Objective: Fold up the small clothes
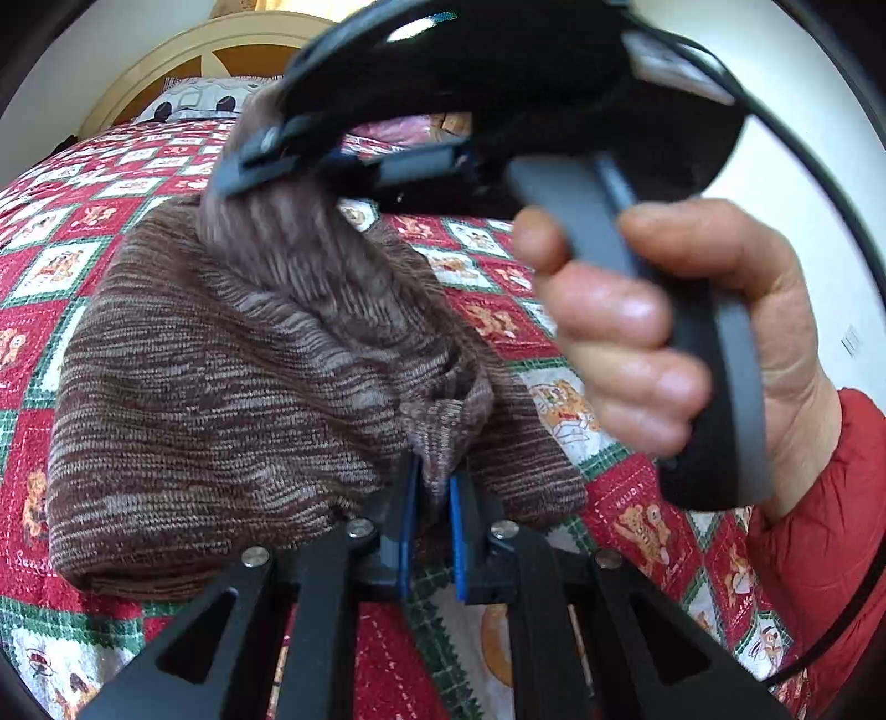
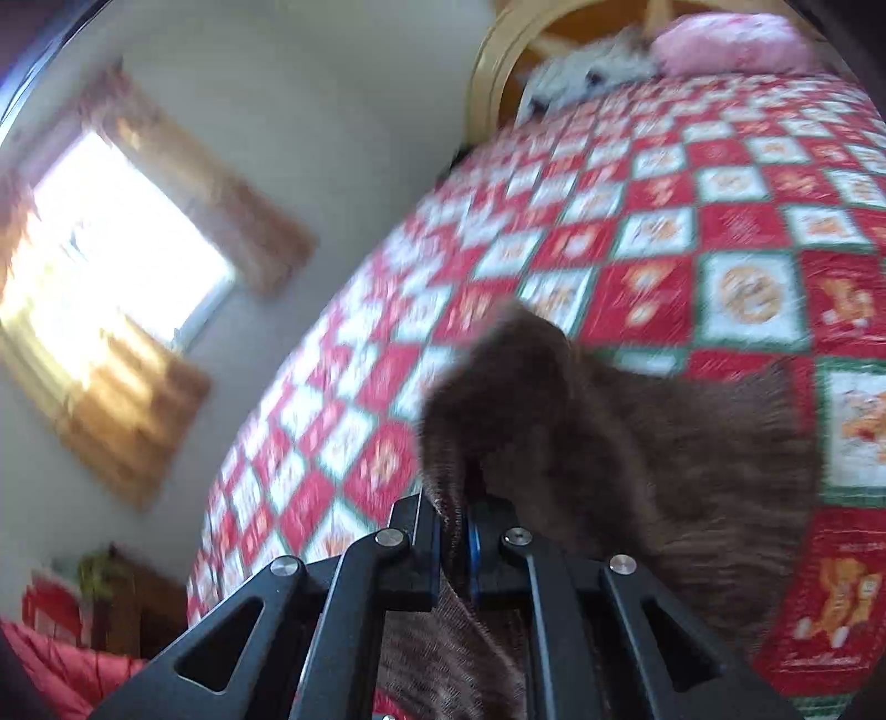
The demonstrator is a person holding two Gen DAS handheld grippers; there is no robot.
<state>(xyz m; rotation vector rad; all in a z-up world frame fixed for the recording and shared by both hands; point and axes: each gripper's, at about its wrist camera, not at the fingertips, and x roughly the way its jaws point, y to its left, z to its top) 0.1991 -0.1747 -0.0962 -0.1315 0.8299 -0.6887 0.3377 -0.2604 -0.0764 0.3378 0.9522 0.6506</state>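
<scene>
Garment: a brown marled knit sweater (image 1: 221, 387) lies on the bed, its bulk toward the left of the left wrist view, one part pulled up into the air above the rest.
Left gripper (image 1: 434, 498): jaws pressed together on a small fold of the sweater's ribbed edge at the near side, the knit pinched between the blue pads (image 1: 457, 531).
Right gripper (image 2: 454, 531): jaws drawn in on a bunch of the same brown knit; in its own blurred view the cloth rises from between the fingers and drapes away to the right.
Right gripper from the left wrist view (image 1: 260, 160): it hangs high, above the bed, its tip clamping the lifted part of the sweater, which stretches down from it to the rest of the garment.
Right hand (image 1: 664, 343): wrapped around the grey and black handle, a red sleeve (image 1: 819, 526) at the wrist.
Bed cover: a red, white and green patchwork quilt (image 1: 498, 310) with bear squares.
Far end: a cream headboard (image 1: 183, 50), a patterned pillow (image 1: 194, 99) and a pink pillow (image 2: 731, 44).
Left in right wrist view: a bright window (image 2: 116, 232) with tan curtains (image 2: 221, 188).
</scene>
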